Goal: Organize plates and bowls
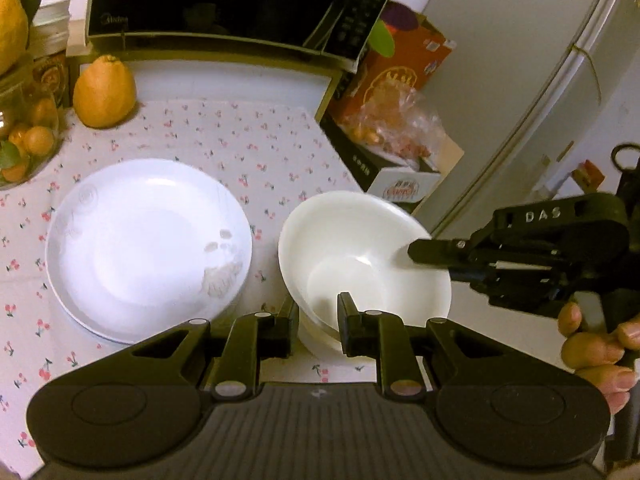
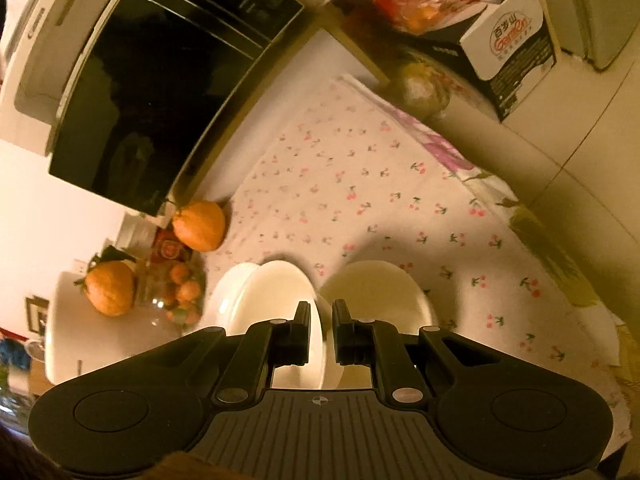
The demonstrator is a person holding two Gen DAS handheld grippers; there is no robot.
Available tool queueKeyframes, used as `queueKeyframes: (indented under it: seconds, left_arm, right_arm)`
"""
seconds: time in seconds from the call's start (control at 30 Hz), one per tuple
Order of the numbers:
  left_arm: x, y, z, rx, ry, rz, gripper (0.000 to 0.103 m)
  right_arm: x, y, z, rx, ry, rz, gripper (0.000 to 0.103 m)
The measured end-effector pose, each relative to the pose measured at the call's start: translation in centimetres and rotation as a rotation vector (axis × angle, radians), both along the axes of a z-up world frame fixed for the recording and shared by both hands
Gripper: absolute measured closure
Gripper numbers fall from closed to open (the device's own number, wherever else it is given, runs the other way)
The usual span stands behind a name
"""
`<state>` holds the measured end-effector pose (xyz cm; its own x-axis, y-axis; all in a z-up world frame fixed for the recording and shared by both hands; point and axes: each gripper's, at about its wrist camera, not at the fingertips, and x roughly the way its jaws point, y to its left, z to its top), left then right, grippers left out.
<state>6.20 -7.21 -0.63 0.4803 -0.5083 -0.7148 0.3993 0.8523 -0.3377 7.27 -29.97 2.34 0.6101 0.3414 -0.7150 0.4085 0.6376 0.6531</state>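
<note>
Both the left gripper (image 1: 318,322) and right gripper (image 1: 414,250) pinch the bowl (image 1: 360,256) by thin rim, jaws nearly closed, so uneven pulling could slip it onto the table (image 1: 256,148).

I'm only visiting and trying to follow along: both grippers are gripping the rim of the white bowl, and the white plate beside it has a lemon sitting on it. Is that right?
Not quite. The plate has nothing on it; the yellow fruit sits on the tablecloth behind it, by the microwave, as the left wrist view shows. The left gripper and right gripper do both grip the bowl by its rim.
</note>
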Motion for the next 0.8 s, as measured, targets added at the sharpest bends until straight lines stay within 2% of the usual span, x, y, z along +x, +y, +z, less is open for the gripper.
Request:
queueKeyframes:
  seconds: [0.13, 0.8]
  left_arm:
    - [-0.3, -0.6, -0.5, 0.04, -0.016, -0.001, 0.084]
    - [-0.4, -2.6, -2.1, 0.135, -0.078, -0.024, 0.083]
  right_arm:
    - [0.0, 0.2, -0.1, -0.028, 0.012, 0.01, 0.088]
    - [0.5, -0.1, -1.6, -0.082, 0.084, -0.015, 0.088]
